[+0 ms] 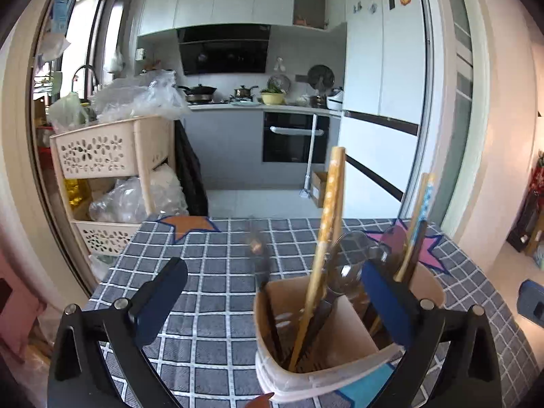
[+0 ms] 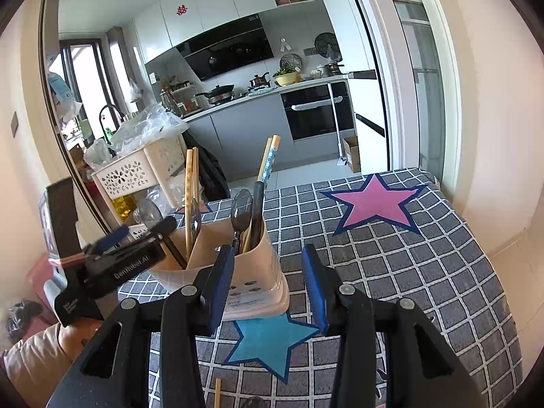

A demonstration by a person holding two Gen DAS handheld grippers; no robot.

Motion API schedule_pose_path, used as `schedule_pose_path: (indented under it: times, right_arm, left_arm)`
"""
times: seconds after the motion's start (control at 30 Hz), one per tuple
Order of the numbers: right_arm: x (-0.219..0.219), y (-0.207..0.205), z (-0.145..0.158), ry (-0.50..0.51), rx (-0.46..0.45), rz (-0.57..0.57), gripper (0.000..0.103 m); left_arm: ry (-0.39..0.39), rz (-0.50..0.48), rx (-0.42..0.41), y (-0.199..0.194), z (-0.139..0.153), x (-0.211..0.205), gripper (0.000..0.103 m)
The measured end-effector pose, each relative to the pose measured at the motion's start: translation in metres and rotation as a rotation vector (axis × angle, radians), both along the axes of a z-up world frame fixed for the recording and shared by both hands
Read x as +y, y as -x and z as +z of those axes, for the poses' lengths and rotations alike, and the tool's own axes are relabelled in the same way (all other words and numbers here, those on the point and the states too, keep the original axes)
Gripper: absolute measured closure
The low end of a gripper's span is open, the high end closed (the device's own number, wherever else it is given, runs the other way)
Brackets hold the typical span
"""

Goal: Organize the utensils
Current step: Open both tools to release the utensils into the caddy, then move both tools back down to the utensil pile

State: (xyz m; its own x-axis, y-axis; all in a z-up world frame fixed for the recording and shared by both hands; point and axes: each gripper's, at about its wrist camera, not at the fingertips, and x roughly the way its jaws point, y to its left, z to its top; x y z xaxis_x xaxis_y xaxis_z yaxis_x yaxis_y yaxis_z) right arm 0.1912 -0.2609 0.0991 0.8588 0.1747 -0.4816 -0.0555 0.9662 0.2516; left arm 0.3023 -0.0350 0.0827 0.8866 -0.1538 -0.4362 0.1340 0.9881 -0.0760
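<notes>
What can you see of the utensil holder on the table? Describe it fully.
The utensil holder is a beige, plastic-looking tub with a divider wall, standing upright on the checked tablecloth, its base partly over a blue star. Chopsticks, spoons and a dark-handled utensil stand inside. A printed label shows on its front.

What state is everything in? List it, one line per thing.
left tool: open, gripping nothing
right tool: open, gripping nothing
utensil holder: upright on the tablecloth
spoon: standing in the holder, bowl up
yellow chopsticks: standing in the holder
loose chopstick: lying on the tablecloth, outside the holder
oven door: shut
</notes>
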Motion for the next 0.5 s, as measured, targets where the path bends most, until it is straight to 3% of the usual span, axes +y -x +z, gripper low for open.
schedule_pose_path:
  times: [0.1,0.23,0.5]
  right_arm:
    - [0.0,0.004,0.0,0.002,0.007,0.001,0.058]
    - [0.0,0.008,0.0,0.001,0.022,0.007,0.046]
    - [0.002,0.018,-0.014,-0.012,0.118,0.017,0.039]
  left_arm:
    - [-0.008,0.013,-0.015,0.003,0.001,0.001,0.0]
    - [-0.025,0.023,-0.01,0.013,0.004,0.004,0.0]
    - [-0.021,0.04,0.107,0.042,-0.001,0.016,0.0]
